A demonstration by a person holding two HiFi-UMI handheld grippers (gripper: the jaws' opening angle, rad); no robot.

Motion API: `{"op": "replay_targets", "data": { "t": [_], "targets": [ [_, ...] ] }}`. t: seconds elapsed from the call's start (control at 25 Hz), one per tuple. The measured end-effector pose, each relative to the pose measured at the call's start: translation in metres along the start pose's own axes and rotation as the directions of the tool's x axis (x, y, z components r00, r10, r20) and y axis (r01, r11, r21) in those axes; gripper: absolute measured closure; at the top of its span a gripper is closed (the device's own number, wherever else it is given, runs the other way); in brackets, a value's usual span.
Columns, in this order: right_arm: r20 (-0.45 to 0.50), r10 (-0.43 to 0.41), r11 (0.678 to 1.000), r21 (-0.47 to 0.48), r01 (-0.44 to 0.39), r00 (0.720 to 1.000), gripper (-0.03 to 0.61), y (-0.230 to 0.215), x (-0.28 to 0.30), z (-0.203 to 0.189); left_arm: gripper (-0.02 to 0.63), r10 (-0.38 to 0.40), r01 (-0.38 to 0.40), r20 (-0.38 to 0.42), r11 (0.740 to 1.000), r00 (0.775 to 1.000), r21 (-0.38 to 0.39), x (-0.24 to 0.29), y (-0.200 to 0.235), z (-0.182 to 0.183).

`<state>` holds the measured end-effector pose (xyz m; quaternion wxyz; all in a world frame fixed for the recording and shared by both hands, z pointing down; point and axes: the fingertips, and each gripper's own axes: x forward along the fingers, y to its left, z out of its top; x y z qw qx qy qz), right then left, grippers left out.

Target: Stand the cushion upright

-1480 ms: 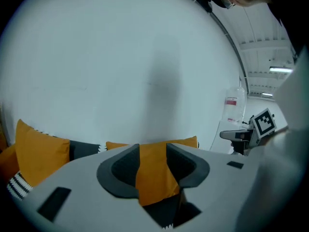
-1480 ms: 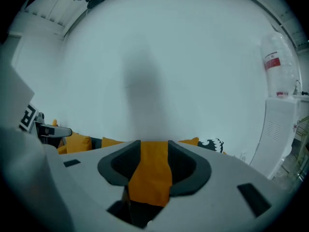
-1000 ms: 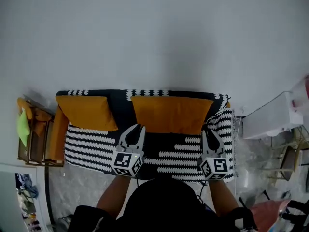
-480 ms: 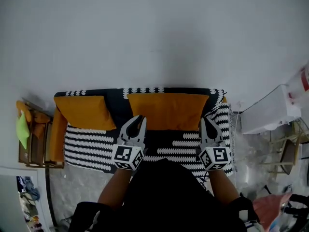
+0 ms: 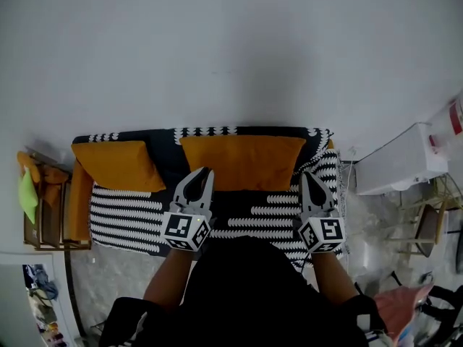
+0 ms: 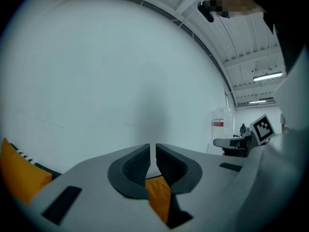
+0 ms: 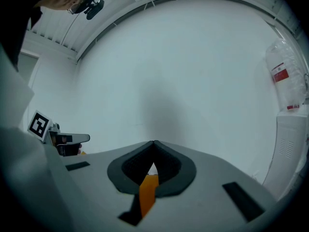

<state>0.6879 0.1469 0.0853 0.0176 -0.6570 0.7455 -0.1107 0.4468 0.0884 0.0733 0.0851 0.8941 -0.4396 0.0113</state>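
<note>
A wide orange cushion (image 5: 242, 157) stands upright against the backrest of a sofa (image 5: 130, 208) draped in a black-and-white patterned throw. My left gripper (image 5: 203, 170) hangs in front of its lower left corner with the jaws shut and nothing between them. My right gripper (image 5: 307, 175) is at the lower right corner, also shut and empty. In the left gripper view the left gripper (image 6: 156, 146) faces the white wall, and the cushion (image 6: 159, 197) shows only below the jaws. The right gripper view shows the same: the right gripper (image 7: 154, 142) is tip to tip, with the cushion (image 7: 147, 190) beneath.
A second orange cushion (image 5: 116, 165) leans upright at the sofa's left end. A wooden side table (image 5: 43, 208) stands left of the sofa. A white cabinet (image 5: 398, 168) stands to its right. A plain white wall rises behind the sofa.
Both grippers' jaws stood a little apart a second ago and are now together. Both hands have lifted slightly in front of the wide cushion, which keeps standing against the backrest.
</note>
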Motion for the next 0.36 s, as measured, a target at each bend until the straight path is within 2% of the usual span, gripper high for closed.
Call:
{"op": "replay_targets", "data": {
  "t": [0.36],
  "targets": [
    [-0.010,0.006,1.000,-0.001,-0.006,1.000,0.549,-0.015,0.004,-0.002,0.563,-0.019,0.019,-0.003,1.000,1.000,0.024,0.013,-0.016,-0.001]
  ]
}}
